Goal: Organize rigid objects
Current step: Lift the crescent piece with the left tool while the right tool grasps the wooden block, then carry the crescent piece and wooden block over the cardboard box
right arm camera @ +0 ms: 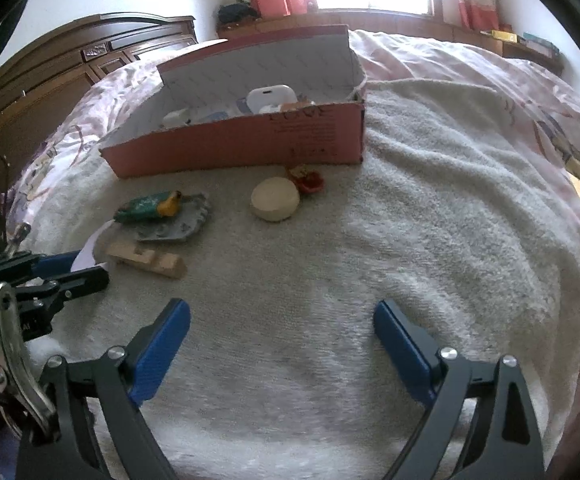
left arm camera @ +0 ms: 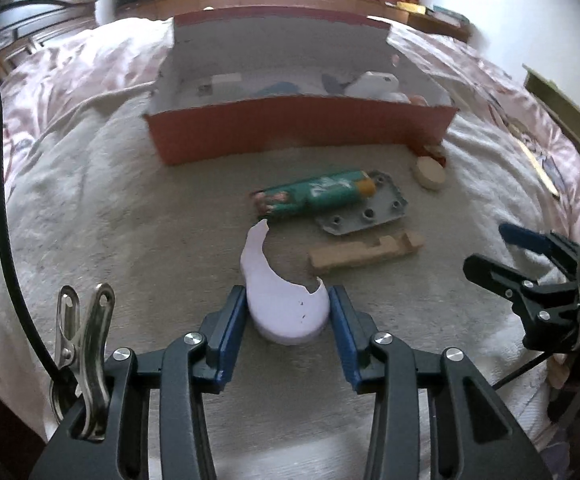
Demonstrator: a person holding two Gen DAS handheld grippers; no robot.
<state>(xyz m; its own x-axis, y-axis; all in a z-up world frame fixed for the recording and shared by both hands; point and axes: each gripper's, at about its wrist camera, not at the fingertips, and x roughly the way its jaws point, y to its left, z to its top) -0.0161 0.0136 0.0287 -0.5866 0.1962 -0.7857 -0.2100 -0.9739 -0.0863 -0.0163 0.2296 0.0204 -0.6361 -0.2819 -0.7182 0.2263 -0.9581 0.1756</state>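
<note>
A pale lilac broken shell piece lies on the grey-white towel. My left gripper has its blue pads on both sides of it, touching or nearly touching. A green tube rests on a grey plate, with a wooden block nearby. A round wooden disc and a small red figure lie before the red box. My right gripper is open and empty over bare towel.
The red box holds several white items and stands on the bed at the back. A dark wooden headboard is at the left. Pink bedding surrounds the towel.
</note>
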